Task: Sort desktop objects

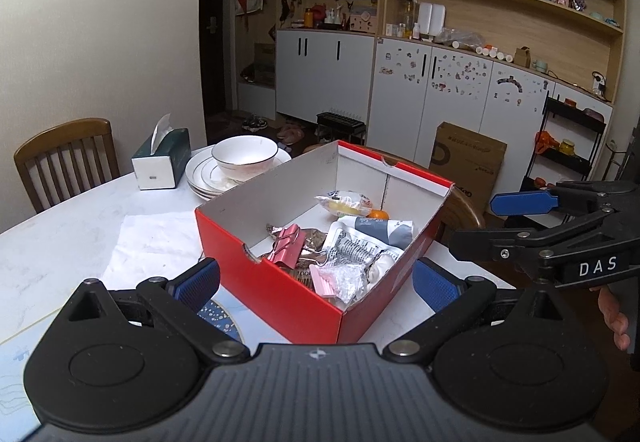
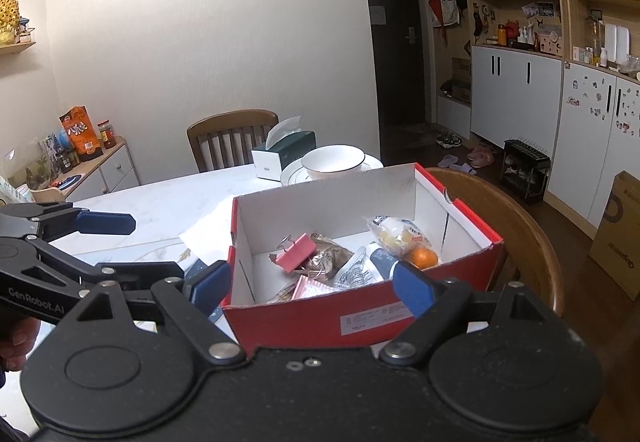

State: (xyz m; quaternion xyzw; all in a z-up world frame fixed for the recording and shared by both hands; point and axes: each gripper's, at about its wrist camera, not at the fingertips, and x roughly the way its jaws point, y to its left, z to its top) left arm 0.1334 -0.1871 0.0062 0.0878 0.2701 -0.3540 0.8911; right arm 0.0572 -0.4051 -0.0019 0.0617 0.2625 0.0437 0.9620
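White marble-patterned table point(image 1: 60, 242), with the items resting directly on it. Red cardboard box point(image 1: 288, 294), open-topped, at the near right, one corner reaching the table's edge. White paper sheet point(image 1: 156, 242) lying flat just left of the box. Stacked white plates point(image 1: 200, 178) carrying a white bowl point(image 1: 244, 156), behind the box. Green-and-white tissue box point(image 1: 160, 162) just left of the plates. A blue speckled flat item point(image 1: 222, 316), partly hidden, lies near the box's front corner.

The red shoebox point(image 1: 280, 294) stands open-topped; left of it, bare tabletop point(image 1: 60, 242) reaches the stacked plates point(image 1: 200, 178).
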